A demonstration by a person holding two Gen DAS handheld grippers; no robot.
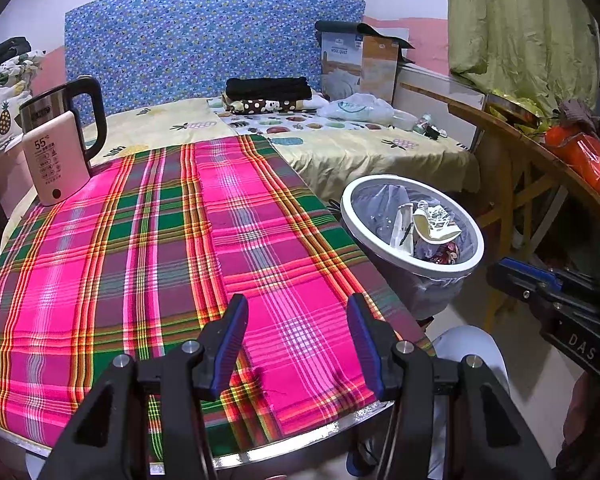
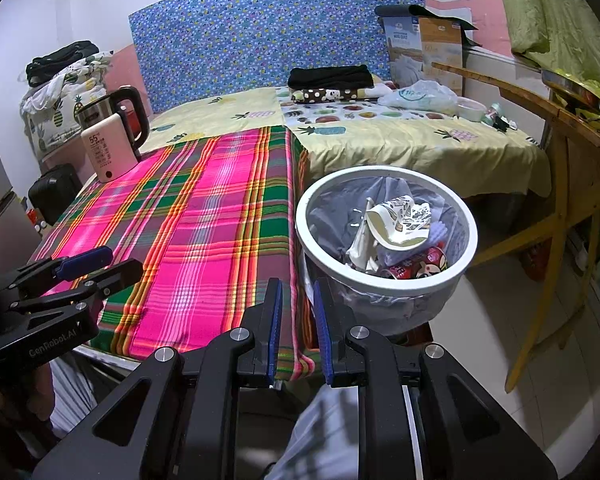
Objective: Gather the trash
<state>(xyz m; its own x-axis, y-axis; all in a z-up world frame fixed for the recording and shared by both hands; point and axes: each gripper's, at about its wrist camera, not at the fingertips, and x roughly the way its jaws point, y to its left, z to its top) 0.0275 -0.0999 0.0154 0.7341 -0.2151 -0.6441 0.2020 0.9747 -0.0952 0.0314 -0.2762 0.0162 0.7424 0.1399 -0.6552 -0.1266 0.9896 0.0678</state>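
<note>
Looking down over the plaid tablecloth (image 1: 172, 248), I see no scrap left on it: only the kettle (image 1: 66, 116) and the pink box (image 1: 56, 160) leaning against it, up at ten o'clock. The trash (image 2: 400, 232) sits in the white bin (image 2: 312, 240), which touches the table's right edge, at two o'clock from my left gripper (image 1: 298, 344) and at one o'clock from my right gripper (image 2: 298, 320). A crumpled paper cup (image 2: 396, 220) lies on top, red wrappers (image 2: 420, 264) below it. So I judge the collecting done, or close to it; whether the bags on the bed (image 1: 380, 148) beyond count as trash, I cannot tell.

My left gripper hangs over the near edge of the cloth, jaws well apart, nothing between them. My right gripper hangs over the table's right edge just short of the bin, jaws narrowed to a slim gap, also holding nothing and touching nothing.
</note>
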